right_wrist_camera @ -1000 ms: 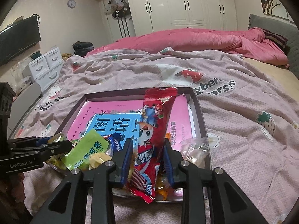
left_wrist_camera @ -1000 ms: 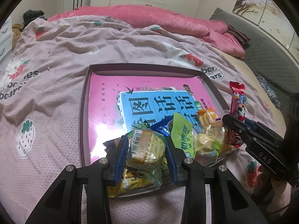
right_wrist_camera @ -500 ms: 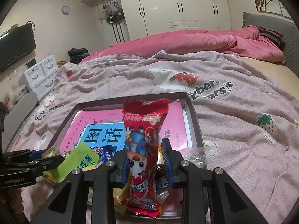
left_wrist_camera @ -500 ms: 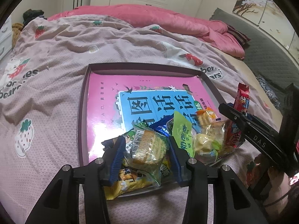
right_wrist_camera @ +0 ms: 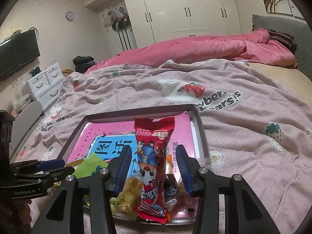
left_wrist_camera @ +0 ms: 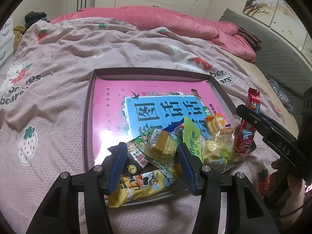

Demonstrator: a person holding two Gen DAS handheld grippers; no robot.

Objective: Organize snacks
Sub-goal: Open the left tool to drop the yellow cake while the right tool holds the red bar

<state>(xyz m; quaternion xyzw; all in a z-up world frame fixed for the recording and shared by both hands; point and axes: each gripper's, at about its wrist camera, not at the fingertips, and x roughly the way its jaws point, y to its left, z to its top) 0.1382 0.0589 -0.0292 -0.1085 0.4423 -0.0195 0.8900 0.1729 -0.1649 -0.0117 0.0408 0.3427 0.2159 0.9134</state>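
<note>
Both drops at the tray's (left_wrist_camera: 88,117) near edge look finished: left hand-held gripper (left_wrist_camera: 151,160) has just spread off the biscuit packet (left_wrist_camera: 160,146), right hand-held gripper (right_wrist_camera: 154,167) off the red wafer packet (right_wrist_camera: 153,165); next, withdraw cleanly.

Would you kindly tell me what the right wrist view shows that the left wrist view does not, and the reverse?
Only the right wrist view: a wall clock, a TV and white drawers.
Only the left wrist view: a yellow snack bag and a clear-wrapped cake lying between the left gripper's open jaws.
Both: the tray, the green packet, the red packet standing loose between the right gripper's just-opened jaws, and the pink quilt.
</note>
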